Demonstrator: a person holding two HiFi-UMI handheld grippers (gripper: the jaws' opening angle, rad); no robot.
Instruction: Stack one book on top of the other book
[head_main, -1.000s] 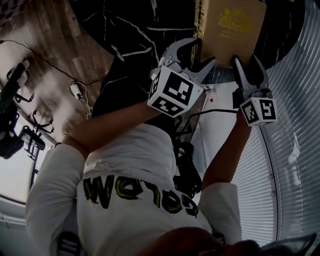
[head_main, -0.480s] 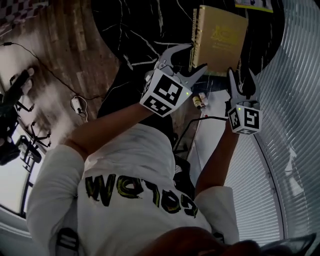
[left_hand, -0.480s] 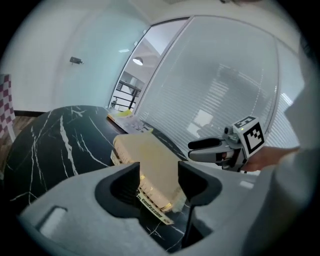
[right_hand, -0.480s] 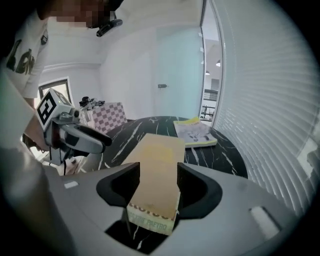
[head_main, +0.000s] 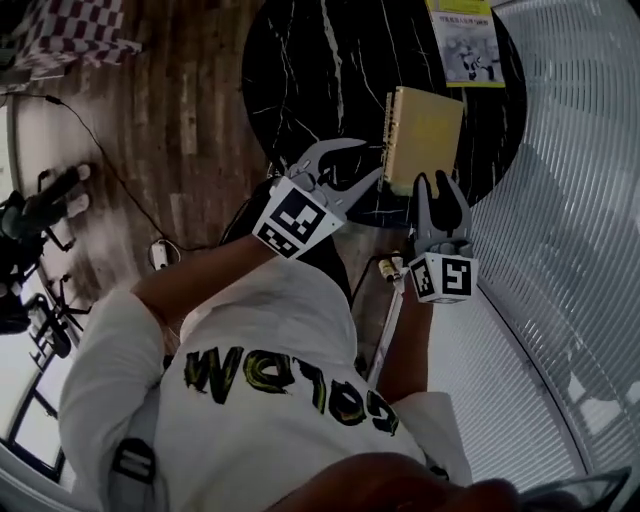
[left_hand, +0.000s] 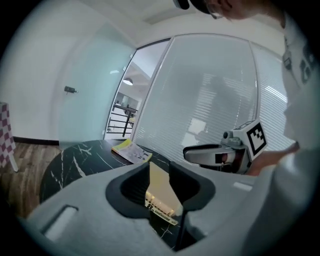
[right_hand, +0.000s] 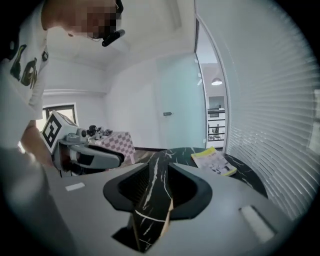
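A thick tan book (head_main: 425, 135) lies near the front edge of the round black marble table (head_main: 320, 80). A thin yellow book (head_main: 465, 40) lies at the far side. My left gripper (head_main: 372, 160) is at the tan book's near left corner. Its jaws are closing, and the left gripper view shows the book (left_hand: 159, 192) through their gap, apart from the pads. My right gripper (head_main: 437, 187) is at the book's near edge, jaws also closing. Through that gap I see marble and a tan sliver (right_hand: 168, 220). No pad visibly presses on anything.
Wooden floor (head_main: 170, 120) with cables lies left of the table. A checked-cloth table (right_hand: 112, 140) stands further back. A glass wall with blinds (head_main: 570, 200) curves close along the table's right side. The yellow book (right_hand: 214, 160) sits near that wall.
Both grippers have risen from below the table's edge to the tan book's near edge, and their jaws have narrowed. The head view has shifted, bringing the yellow book into view.
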